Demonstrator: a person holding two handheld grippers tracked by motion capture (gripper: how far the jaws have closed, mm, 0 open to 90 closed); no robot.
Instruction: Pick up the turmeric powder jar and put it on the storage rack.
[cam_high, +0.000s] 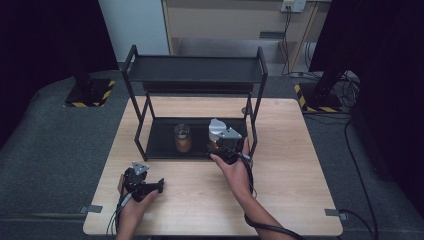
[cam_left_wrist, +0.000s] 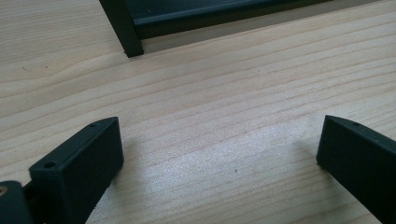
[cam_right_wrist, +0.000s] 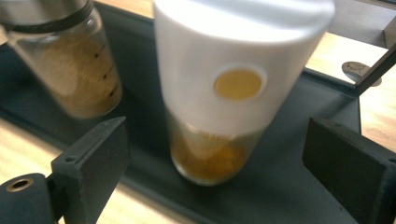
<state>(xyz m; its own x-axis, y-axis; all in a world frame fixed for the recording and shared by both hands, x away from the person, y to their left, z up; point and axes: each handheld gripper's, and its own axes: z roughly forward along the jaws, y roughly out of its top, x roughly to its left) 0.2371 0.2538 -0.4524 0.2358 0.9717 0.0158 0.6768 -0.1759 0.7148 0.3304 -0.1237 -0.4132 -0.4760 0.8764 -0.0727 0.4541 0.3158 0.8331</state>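
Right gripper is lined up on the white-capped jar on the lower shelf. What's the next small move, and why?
Probably ease the right gripper slightly forward, then close. Its jaws stand open on either side of the white-capped jar without touching it, and the jar stands upright on the lower shelf. Mind the neighbouring jar, close beside the left jaw.

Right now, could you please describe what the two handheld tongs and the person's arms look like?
Both tongs are black. The left tongs and right tongs each carry a grey three-cornered plate on top and trail a dark cable past the wrist. Up close, the jaws are flat, blocky black pads with small screw holes, and a brass-coloured fitting sits near the base. The forearms are bare; no sleeves show.
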